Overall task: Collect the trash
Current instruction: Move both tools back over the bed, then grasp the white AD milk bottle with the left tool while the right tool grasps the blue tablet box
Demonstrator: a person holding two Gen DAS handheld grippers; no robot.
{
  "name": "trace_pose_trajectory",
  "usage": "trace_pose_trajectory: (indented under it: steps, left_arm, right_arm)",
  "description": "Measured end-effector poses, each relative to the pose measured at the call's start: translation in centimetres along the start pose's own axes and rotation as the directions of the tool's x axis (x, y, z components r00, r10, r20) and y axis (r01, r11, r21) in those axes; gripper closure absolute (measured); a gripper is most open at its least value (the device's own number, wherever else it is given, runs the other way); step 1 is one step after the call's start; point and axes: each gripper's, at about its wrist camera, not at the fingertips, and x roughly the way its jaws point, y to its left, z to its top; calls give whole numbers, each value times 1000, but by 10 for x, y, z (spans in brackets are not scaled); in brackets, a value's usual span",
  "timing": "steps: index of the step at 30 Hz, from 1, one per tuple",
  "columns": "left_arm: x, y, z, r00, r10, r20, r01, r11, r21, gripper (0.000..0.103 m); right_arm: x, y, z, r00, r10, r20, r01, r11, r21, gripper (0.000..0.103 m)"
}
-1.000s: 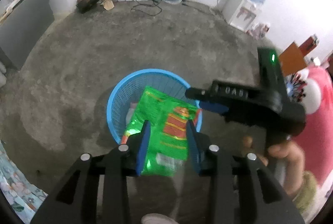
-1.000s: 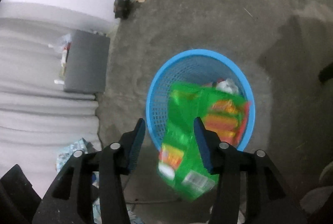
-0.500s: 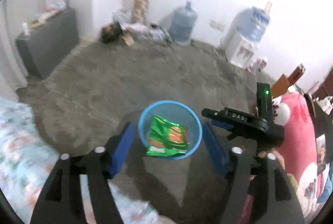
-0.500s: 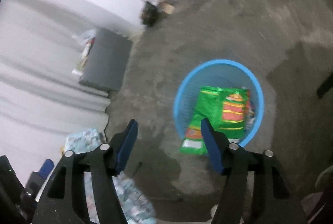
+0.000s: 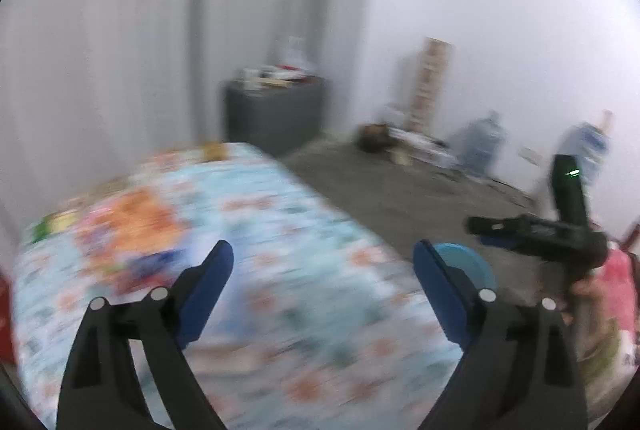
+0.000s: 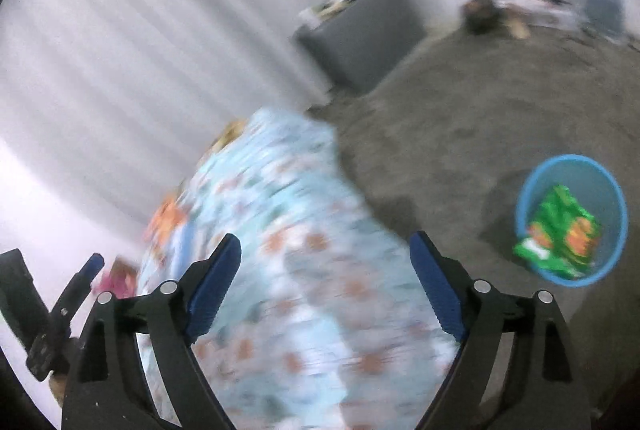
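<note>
A blue mesh basket (image 6: 572, 166) stands on the concrete floor at the right of the right wrist view, with a green snack bag (image 6: 558, 234) lying across its rim. In the left wrist view only a slice of the basket (image 5: 460, 262) shows behind the right finger. My left gripper (image 5: 324, 262) hangs over a blurred floral bedspread (image 5: 280, 222), its jaws opening wide with nothing between them. My right gripper (image 6: 324, 258) is also over the bedspread (image 6: 300, 250), jaws opening and empty. The right gripper's black body (image 5: 560, 234) shows in the left wrist view, held by a hand.
Blurred orange wrappers (image 5: 128, 226) lie on the bed's far side. A grey cabinet (image 5: 276, 110) stands against the curtain. Water jugs (image 5: 484, 138) and clutter (image 5: 384, 138) line the far wall. A pink soft item (image 5: 624, 282) sits at the right edge.
Both grippers let go of the green bag, which dropped onto the basket. Both rose and swung left, away from the basket to the bed, with jaws spreading wide.
</note>
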Motion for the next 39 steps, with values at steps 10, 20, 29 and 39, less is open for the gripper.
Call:
trace_pose_trajectory:
  steps: [10, 20, 29, 39]
  left_arm:
    - [-70, 104, -82, 974, 227, -24, -227, 952, -204, 11]
    - [-45, 124, -91, 979, 205, -16, -203, 955, -216, 11]
    - [-23, 155, -95, 964, 250, -88, -263, 944, -199, 11]
    - [-28, 176, -104, 977, 201, -78, -215, 936, -278, 11]
  right_arm:
    - [80, 87, -16, 973, 73, -220, -95, 991, -92, 21]
    - [136, 147, -21, 945, 56, -323, -106, 985, -138, 20]
    - [176, 185, -27, 933, -38, -357, -45, 974, -222, 16]
    - [210, 200, -37, 920, -120, -374, 19, 965, -262, 14]
